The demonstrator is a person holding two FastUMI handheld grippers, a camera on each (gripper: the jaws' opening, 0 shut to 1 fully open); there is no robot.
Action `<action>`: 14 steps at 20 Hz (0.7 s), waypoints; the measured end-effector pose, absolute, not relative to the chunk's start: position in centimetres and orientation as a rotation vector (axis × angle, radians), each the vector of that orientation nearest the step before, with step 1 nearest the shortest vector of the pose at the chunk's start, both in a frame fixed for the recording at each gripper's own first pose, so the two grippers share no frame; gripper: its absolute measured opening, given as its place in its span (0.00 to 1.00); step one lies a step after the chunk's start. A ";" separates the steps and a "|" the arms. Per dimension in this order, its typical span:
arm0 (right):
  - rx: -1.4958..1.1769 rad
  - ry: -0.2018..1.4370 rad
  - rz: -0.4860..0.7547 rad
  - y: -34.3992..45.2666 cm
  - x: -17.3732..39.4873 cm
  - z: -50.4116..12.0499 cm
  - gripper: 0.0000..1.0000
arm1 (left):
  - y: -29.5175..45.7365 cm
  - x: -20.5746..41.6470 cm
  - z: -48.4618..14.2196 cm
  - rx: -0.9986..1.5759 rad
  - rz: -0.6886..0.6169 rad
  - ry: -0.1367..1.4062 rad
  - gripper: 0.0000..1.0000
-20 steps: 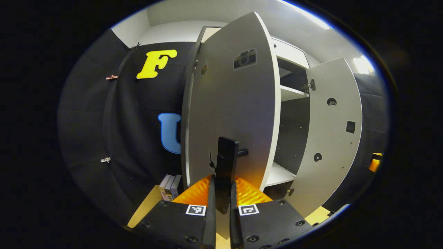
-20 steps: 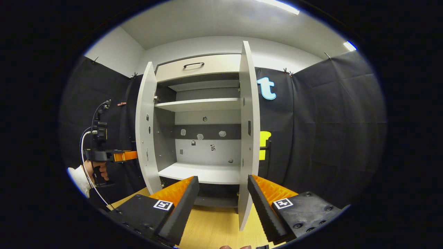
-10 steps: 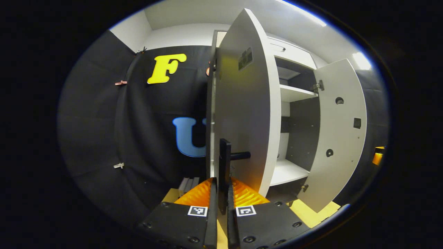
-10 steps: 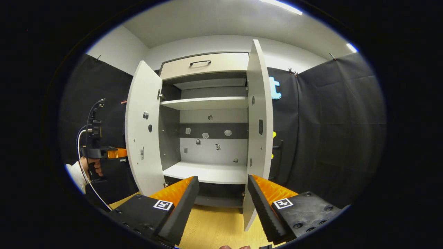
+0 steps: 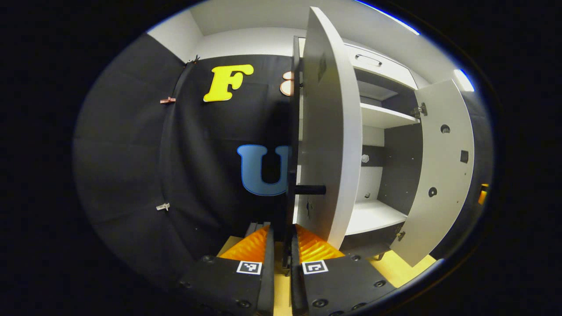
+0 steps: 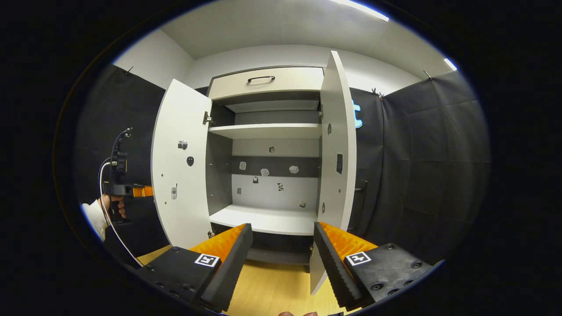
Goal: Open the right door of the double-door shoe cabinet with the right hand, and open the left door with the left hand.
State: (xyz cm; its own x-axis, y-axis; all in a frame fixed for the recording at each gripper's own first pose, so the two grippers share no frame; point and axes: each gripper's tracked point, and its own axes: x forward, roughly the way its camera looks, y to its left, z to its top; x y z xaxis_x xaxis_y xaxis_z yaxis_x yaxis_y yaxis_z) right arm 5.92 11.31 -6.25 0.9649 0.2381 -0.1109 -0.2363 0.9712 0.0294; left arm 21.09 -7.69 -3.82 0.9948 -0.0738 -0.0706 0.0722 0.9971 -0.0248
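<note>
My left gripper (image 5: 281,245) has its fingers clenched on the tall black bar handle (image 5: 290,193) of the pale grey left door (image 5: 327,131) of the white double-door shoe cabinet (image 6: 265,81). The handle's long axis runs straight up from between the fingers, vertical, and its lower end sits in the narrow gap between them; both fingers look pressed on it, though the contact itself is partly hidden. The door stands edge-on just right of the handle, rising dead ahead of the fingers, so it's swung well out; I judge any further pull goes back toward me and to the fingers' left, around the hinge on the far side

My right gripper (image 6: 281,250) is released, fingers spread wide with nothing between them. The pale grey right door (image 6: 336,175) stands open just above and beyond the right finger, apart from it; its dark handle (image 6: 361,186) is on the far face, right of the fingers. The cabinet's white bottom shelf (image 6: 263,219) lies straight ahead between the fingers. In this view the left gripper with a person's hand (image 6: 115,210) is far left, beside the left door

I judge both doors open, task nearly finished; the left fingers are the only ones gripping, so letting go of the handle is what's left
</note>
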 end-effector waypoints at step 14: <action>0.038 0.126 0.236 11.6 6.5 -6.9 0.89 | -3.6 15.6 -3.1 -0.001 0.082 0.017 0.47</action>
State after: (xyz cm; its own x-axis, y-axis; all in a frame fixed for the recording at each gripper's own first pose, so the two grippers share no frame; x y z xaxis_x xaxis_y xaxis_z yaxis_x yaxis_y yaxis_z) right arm 6.51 11.61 -6.94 0.9645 0.2353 -0.1200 -0.2306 0.9717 0.0521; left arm 15.62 -3.64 -3.10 0.9965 0.0823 -0.0174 -0.0823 0.9966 0.0001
